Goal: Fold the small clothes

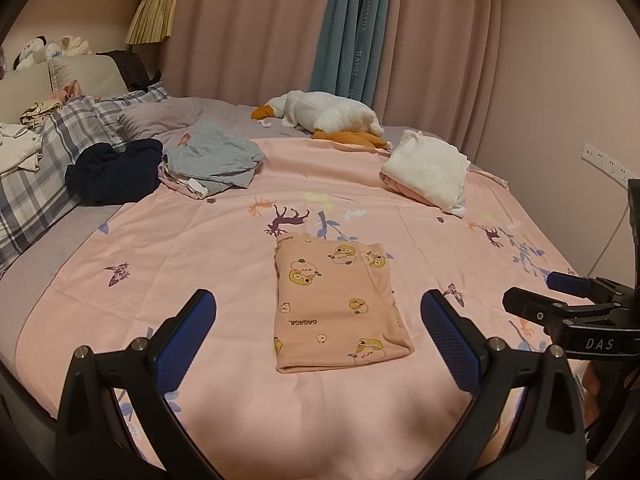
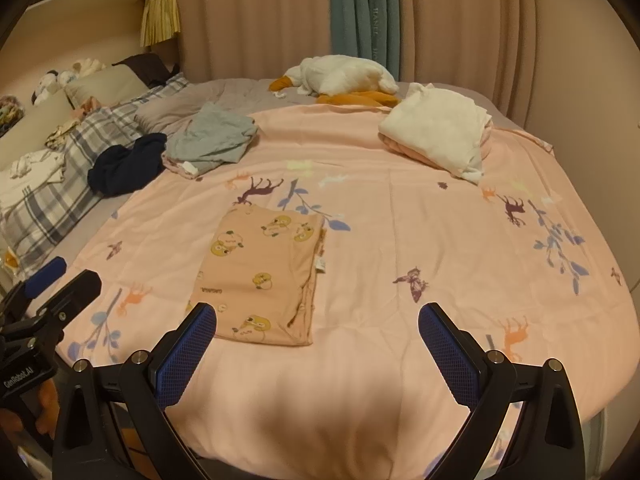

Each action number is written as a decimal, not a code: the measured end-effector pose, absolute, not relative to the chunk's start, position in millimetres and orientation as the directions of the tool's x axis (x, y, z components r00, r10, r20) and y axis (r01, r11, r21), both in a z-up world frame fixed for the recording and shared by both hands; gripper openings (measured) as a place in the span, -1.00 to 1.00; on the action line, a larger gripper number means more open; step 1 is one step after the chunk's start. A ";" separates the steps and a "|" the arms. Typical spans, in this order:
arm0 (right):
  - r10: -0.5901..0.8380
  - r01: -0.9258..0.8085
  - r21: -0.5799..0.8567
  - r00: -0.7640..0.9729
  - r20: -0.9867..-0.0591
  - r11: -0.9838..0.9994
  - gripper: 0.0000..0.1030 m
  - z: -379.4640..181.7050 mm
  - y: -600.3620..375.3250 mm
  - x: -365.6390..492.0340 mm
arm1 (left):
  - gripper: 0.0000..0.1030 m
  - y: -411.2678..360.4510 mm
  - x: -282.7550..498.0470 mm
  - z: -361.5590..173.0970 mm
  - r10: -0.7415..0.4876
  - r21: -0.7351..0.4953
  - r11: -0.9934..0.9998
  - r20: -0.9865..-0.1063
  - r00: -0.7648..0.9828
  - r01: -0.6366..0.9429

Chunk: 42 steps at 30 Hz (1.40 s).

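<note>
The left gripper (image 1: pixel 318 312) is spread wide, grasping nothing, above the near end of a folded peach garment (image 1: pixel 338 300) printed with cartoon ducks. The right gripper (image 2: pixel 317 322) is likewise spread and empty, with the garment's near edge just beyond its left fingertip. The garment lies flat on the pink bedspread (image 2: pixel 400 240), mid-bed. Farther back sit a grey clothes pile (image 1: pixel 216 158), a dark navy garment (image 1: pixel 116 170), a folded white bundle (image 1: pixel 430 170) and a plush goose (image 1: pixel 328 114).
</note>
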State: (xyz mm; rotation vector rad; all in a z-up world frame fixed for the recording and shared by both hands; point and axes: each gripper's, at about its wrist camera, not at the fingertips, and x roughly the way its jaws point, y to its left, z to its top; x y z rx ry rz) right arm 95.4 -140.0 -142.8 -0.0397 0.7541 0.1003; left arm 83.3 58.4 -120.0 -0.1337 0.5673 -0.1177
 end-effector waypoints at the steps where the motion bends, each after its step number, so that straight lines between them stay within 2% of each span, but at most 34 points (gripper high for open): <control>1: 0.077 -0.106 0.000 0.724 -0.685 0.994 0.95 -142.9 -139.9 95.5 | 0.99 58.3 83.2 -120.1 -0.145 -0.158 0.985 -0.528 0.837 0.072; 42: 0.057 -0.101 -0.025 0.730 -0.681 0.995 0.95 -145.2 -137.3 100.2 | 0.99 61.8 86.7 -124.8 -0.123 -0.152 0.987 -0.548 0.827 0.046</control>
